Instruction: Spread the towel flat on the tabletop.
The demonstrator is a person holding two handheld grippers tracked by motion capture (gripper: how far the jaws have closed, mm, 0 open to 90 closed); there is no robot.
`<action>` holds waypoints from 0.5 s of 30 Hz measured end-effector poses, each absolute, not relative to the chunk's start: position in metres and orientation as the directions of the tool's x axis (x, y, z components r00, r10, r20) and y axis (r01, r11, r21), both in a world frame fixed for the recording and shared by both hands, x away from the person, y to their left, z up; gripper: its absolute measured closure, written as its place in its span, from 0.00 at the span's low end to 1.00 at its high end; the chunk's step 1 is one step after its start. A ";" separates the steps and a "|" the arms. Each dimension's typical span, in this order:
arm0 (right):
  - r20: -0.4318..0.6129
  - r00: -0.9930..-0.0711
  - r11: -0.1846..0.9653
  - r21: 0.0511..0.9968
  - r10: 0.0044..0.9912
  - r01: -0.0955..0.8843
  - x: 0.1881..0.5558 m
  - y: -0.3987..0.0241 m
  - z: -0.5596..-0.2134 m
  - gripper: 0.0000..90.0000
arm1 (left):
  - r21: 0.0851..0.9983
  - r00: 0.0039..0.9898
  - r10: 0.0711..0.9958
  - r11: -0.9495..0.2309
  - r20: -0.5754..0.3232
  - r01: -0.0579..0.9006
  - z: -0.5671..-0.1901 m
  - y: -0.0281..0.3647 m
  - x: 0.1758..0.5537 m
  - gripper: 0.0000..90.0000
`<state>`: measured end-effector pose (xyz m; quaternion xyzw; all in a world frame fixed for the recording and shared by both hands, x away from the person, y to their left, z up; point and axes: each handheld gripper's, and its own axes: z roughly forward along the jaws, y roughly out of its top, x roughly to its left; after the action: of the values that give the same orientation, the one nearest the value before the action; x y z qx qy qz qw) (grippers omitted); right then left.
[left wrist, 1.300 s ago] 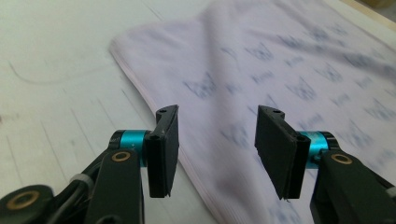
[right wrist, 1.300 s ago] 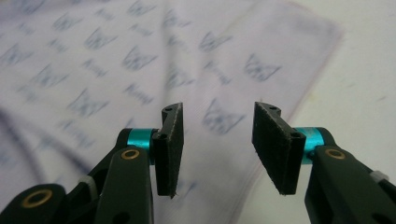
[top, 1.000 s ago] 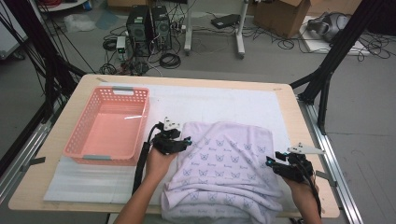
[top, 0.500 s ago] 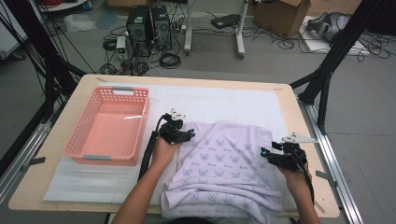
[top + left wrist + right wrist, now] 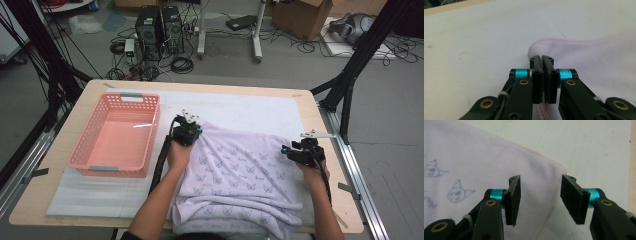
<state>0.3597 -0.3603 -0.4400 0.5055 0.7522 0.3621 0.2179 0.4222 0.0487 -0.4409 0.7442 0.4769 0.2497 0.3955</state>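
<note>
A pale lilac cloth printed with small cat faces lies across the near half of the table and hangs over its front edge. My left gripper is at the cloth's far left corner. In the left gripper view, the jaws have just closed and are shut on the pink hem. My right gripper is at the cloth's far right corner. There its jaws stand open and have just been narrowing. The cloth's corner lies between and below them, and the pads are not pressing on it.
A pink plastic basket stands to the left of the cloth. A white mat covers the wooden table. Black frame legs, computers and cables are on the floor beyond the far edge.
Both hands have moved away from the person, towards the cloth's far edge. The left jaws were apart and have closed on the far left corner.
</note>
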 end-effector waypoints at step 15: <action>0.035 -0.444 0.277 0.737 0.895 0.617 0.407 -0.335 -0.446 0.79 | 0.826 0.305 0.949 -0.110 -0.078 0.554 -0.432 0.075 0.466 0.96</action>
<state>0.4072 -0.3353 -0.4456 0.4883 0.7740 0.3509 0.1985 0.4656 0.0752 -0.4321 0.7024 0.5348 0.2479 0.3989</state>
